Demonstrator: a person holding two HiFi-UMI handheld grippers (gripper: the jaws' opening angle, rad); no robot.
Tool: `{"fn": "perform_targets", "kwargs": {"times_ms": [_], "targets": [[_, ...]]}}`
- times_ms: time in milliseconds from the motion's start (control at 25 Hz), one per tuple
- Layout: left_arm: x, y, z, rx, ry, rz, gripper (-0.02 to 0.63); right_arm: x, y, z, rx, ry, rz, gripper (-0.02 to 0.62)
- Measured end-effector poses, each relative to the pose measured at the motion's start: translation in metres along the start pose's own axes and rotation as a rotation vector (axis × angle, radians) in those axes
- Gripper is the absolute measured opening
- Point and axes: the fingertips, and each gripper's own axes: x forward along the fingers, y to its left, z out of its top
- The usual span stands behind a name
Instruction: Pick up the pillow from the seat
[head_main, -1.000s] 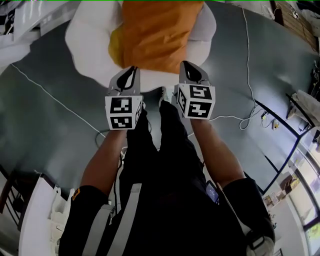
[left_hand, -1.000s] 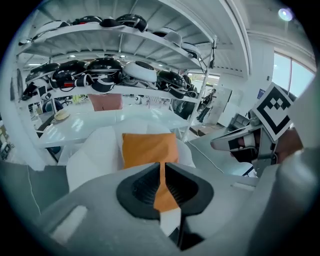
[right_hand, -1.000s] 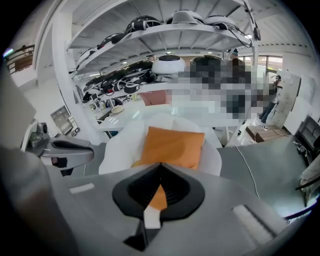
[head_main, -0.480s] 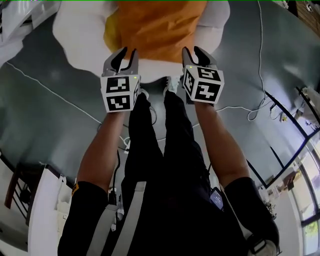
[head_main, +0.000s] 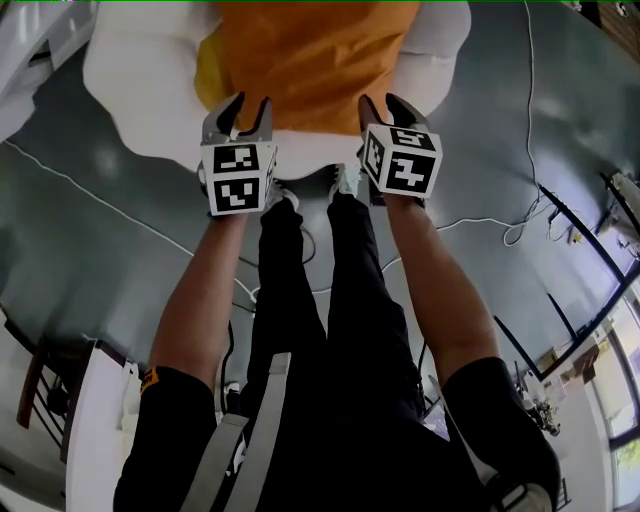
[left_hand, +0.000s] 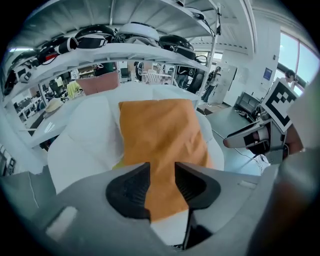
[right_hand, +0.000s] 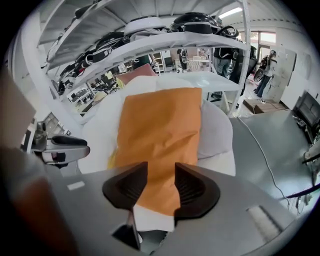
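We find the pillow (head_main: 310, 60) lying on the seat (head_main: 140, 80), not yet lifted. The left gripper (head_main: 248, 105) and right gripper (head_main: 385, 103) hover side by side at the seat's near edge, facing the pillow's near end. Both pairs of jaws are opening and grip nothing; the pillow shows beyond each gap. We judge the approach made, with grasp and lift outstanding.

White cable (head_main: 100, 196) across grey floor (head_main: 480, 150)
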Motion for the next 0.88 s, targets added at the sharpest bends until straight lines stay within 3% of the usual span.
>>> {"fn": "perform_targets", "kwargs": {"times_ms": [880], "targets": [[0.110,0.023,-0.056,0.080,0.052,-0.031,0.204,0.101,-0.032,-0.041,0.072,0.048,-0.034,0.187]]}}
